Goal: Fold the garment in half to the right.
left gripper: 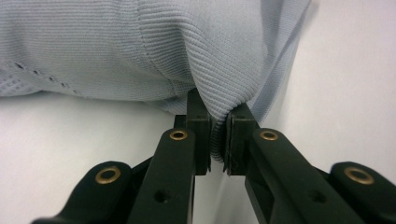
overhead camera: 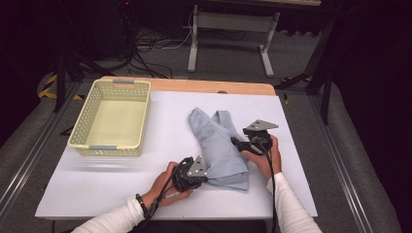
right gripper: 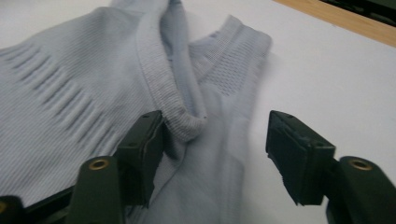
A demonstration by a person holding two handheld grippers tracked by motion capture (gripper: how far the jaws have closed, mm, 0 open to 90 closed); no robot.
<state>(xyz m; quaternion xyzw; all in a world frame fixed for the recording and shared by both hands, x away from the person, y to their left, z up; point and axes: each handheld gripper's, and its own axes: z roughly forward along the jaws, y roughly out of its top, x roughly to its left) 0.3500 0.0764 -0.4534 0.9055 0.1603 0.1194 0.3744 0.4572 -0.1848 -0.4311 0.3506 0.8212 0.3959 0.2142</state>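
Left tool pinches folded garment hem

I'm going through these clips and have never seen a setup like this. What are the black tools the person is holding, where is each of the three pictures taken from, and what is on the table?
A person at a table holds a two-jaw tool in each hand. The high view looks down from above. The other two pictures come from cameras riding on each tool, looking along its black jaws.

On the white table top lie a pale blue knitted garment, folded, and an empty yellow basket to its left.

The left hand-held gripper is shut on a ribbed edge of the garment at its near corner. The right hand-held gripper stands open at the garment's right side; a rolled hem lies by one jaw, but nothing is pinched.
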